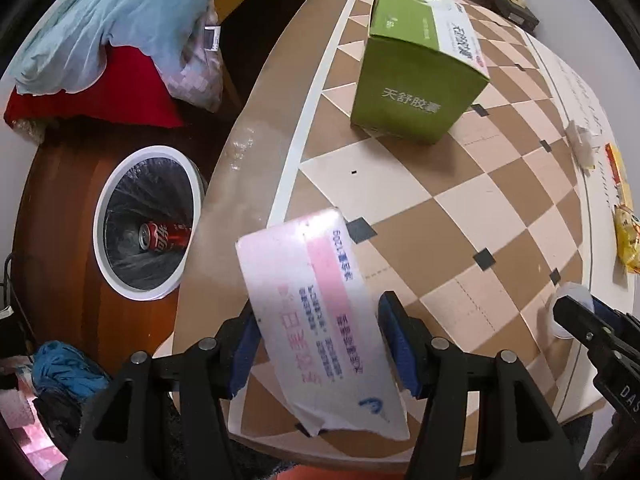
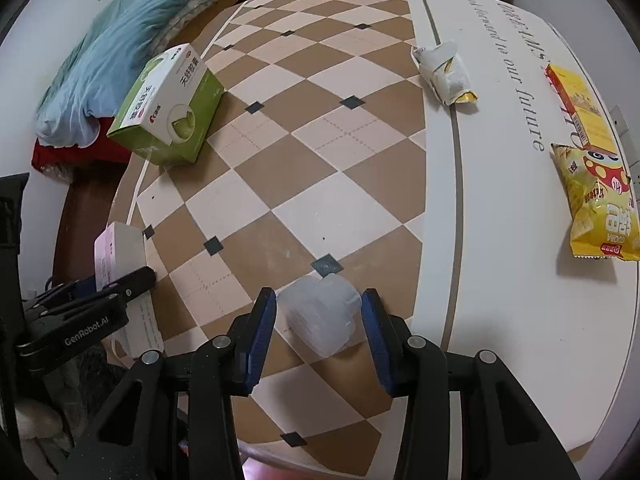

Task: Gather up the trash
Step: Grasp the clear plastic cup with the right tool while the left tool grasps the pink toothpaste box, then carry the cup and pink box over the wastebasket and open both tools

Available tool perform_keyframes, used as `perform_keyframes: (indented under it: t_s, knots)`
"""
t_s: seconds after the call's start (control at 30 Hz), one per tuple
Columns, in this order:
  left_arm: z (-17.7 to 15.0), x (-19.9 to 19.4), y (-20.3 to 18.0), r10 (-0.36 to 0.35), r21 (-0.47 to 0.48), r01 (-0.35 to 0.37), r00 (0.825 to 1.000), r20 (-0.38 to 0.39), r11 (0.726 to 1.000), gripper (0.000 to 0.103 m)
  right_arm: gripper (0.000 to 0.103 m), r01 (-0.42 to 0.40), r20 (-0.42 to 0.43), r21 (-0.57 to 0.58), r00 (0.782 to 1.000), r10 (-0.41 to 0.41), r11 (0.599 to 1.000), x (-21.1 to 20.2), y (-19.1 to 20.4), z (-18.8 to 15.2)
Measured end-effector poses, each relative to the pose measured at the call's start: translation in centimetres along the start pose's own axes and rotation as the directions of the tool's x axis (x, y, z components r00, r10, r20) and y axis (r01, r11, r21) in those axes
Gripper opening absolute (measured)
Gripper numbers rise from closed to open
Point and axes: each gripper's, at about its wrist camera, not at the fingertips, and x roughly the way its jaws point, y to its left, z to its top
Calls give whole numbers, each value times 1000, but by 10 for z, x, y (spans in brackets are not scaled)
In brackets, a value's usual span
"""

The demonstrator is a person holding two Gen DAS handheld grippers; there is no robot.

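At far left, your white-rimmed bin (image 1: 146,222) stands on the floor beside the bench (image 1: 460,208), with a red can (image 1: 164,236) lying inside. Your left claw (image 1: 316,344) grips the white-and-pink box (image 1: 316,312) at the bench edge, its pads pressed to both sides. Your right claw (image 2: 318,332) is spread wide around a translucent plastic container (image 2: 320,312) resting on the bench, its pads just clear.

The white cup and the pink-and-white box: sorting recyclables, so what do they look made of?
The white cup looks like translucent, matte plastic: the checkered table shows faintly through. The pink-and-white box looks like thin printed cardboard: torn, creased lower edge.
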Motion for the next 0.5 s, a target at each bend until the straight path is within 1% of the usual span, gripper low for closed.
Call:
perform_keyframes:
  t_s: [0.1, 0.2, 0.3, 0.4, 0.5]
  knots:
    - [3, 2, 3, 1, -12, -1, 1000, 13, 1000, 54, 46, 1, -16, 5, 1000, -1, 1000, 7, 5, 0]
    - [2, 1, 4, 4, -11, -4, 999, 34, 1000, 50, 46, 23, -1, -9, 1000, -23, 1000, 9, 7, -4]
    - [2, -1, 4, 3, -13, -3, 999, 38, 1000, 49, 46, 23, 12, -7, 1000, -23, 1000, 8, 10, -5]
    - [0, -11, 3, 6, -2, -5, 998, 68, 1000, 49, 46, 18, 19, -11, 1000, -18, 1000, 3, 13, -6]
    - [2, -34, 6, 4, 5, -5, 993, 121, 1000, 49, 46, 9, 43, -30, 999, -8, 1000, -10, 22, -4]
